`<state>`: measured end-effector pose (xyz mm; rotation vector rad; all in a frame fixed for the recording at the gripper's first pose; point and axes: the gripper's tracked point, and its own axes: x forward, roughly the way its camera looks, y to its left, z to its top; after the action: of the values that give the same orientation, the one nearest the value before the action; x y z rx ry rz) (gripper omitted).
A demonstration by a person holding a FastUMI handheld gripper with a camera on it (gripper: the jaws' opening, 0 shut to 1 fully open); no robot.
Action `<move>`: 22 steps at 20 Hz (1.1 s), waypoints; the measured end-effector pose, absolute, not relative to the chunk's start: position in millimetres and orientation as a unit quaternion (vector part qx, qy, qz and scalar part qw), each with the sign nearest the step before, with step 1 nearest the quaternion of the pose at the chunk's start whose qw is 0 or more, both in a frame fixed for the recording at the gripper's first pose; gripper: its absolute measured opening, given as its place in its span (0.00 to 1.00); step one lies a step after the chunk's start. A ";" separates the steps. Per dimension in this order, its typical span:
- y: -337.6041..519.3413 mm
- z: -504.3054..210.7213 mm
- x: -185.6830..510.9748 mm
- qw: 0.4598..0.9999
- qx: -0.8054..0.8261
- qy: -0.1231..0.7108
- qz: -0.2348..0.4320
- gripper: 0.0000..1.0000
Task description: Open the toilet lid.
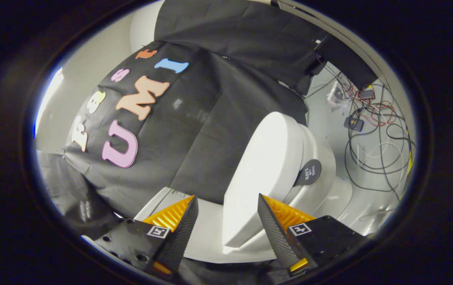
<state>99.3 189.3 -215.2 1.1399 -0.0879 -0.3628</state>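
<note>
The white toilet (321, 158) lies just ahead of my fingers, its bowl carrying a round dark sticker (308, 172). The lid (266, 166) is a flat white panel lifted off the bowl, with a clear gap between the two. The lid's near end reaches into the space between my fingertips. My gripper (227, 196) is open. One finger (183, 225) stands apart from the lid on one side. The other finger (274, 225) is close against the lid's other face, and I cannot tell whether it touches. A white flat part of the toilet (206, 237) lies beneath the fingers.
Black cloth (210, 118) hangs right behind the toilet and drapes beside it. A tangle of cables and small electronics (373, 118) lies on the pale floor beyond the bowl. A white wall (88, 67) rises past the cloth.
</note>
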 end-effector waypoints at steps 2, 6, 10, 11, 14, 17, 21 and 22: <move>191.5 -221.1 101.4 0.819 0.546 -0.037 -0.172 0.93; 193.3 -236.7 104.2 0.798 0.575 -0.035 -0.179 0.93; 198.2 -249.8 104.4 0.782 0.595 -0.031 -0.184 0.93; 198.6 -252.0 104.7 0.778 0.600 -0.031 -0.183 0.93; 199.4 -255.5 106.3 0.770 0.611 -0.035 -0.184 0.93; 198.0 -259.9 108.3 0.762 0.619 -0.035 -0.188 0.93; 197.2 -263.4 108.8 0.754 0.629 -0.031 -0.189 0.93; 195.9 -262.4 108.2 0.753 0.629 -0.032 -0.190 0.93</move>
<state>108.2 195.9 -262.4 1.3737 -0.0693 -0.4142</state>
